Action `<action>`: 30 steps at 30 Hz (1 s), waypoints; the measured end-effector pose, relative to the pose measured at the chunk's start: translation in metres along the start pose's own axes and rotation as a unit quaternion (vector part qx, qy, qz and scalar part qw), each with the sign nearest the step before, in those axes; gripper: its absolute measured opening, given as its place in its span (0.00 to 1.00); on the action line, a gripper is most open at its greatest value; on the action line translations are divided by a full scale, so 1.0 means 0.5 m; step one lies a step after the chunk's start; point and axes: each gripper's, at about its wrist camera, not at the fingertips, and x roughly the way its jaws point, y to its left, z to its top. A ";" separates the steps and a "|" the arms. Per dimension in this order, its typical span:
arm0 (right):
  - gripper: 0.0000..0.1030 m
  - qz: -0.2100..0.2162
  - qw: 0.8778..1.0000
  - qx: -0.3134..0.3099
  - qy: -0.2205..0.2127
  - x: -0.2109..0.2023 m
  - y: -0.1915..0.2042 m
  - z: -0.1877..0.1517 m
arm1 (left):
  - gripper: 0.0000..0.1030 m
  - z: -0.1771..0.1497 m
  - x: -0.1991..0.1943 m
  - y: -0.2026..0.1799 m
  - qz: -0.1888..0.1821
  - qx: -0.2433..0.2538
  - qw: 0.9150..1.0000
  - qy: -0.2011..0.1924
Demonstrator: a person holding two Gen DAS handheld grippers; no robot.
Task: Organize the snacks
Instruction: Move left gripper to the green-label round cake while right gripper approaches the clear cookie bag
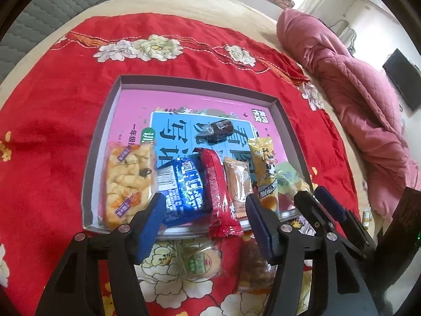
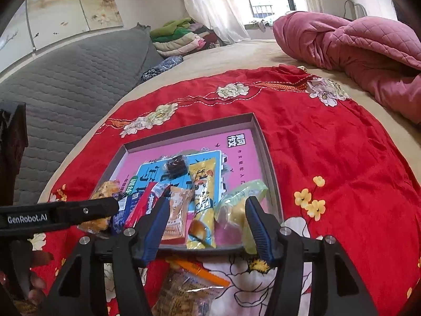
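Observation:
A grey tray [image 1: 105,137] lined with a pink book lies on the red cloth. Along its near side sit a puffed-snack bag [image 1: 129,184], a blue pack [image 1: 184,192], a red pack [image 1: 218,192], an orange pack [image 1: 238,184], a yellow pack [image 1: 265,173] and a pale green pack [image 1: 289,181]. A dark wrapped sweet [image 1: 219,129] lies further in. My left gripper [image 1: 206,218] hangs open over the blue and red packs. My right gripper [image 2: 208,223] is open above the orange pack [image 2: 179,210], yellow pack [image 2: 202,197] and green pack [image 2: 236,205], holding nothing.
On the cloth in front of the tray lie a round cake pack [image 1: 202,260] and a brownish snack bag [image 2: 184,289]. A pink quilt [image 2: 355,47] is heaped at the far right. A grey padded mat [image 2: 65,79] lies to the left. A hand [image 2: 34,276] shows at lower left.

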 end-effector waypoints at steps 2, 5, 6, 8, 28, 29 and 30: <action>0.62 -0.001 1.000 -0.001 0.001 -0.004 0.002 -0.004 | 0.63 -0.002 -0.006 0.005 0.001 -0.002 1.000 -0.002; 0.63 0.000 1.000 -0.002 0.002 -0.010 0.005 -0.007 | 0.63 -0.005 -0.017 0.012 0.003 -0.003 1.000 -0.004; 0.63 0.000 1.000 -0.003 0.003 -0.013 0.006 -0.008 | 0.63 -0.006 -0.020 0.014 0.003 -0.003 1.000 -0.004; 0.63 0.000 1.000 -0.004 0.004 -0.018 0.009 -0.013 | 0.63 -0.010 -0.027 0.018 0.003 -0.004 1.000 -0.005; 0.71 -0.008 0.999 -0.013 0.033 -0.058 0.026 -0.066 | 0.63 -0.061 -0.059 0.023 0.007 0.007 1.000 0.011; 0.71 -0.008 0.999 -0.012 0.036 -0.060 0.026 -0.071 | 0.63 -0.065 -0.059 0.024 0.008 0.007 1.000 0.013; 0.71 -0.009 0.999 -0.012 0.039 -0.061 0.026 -0.074 | 0.63 -0.069 -0.059 0.025 0.008 0.007 1.000 0.015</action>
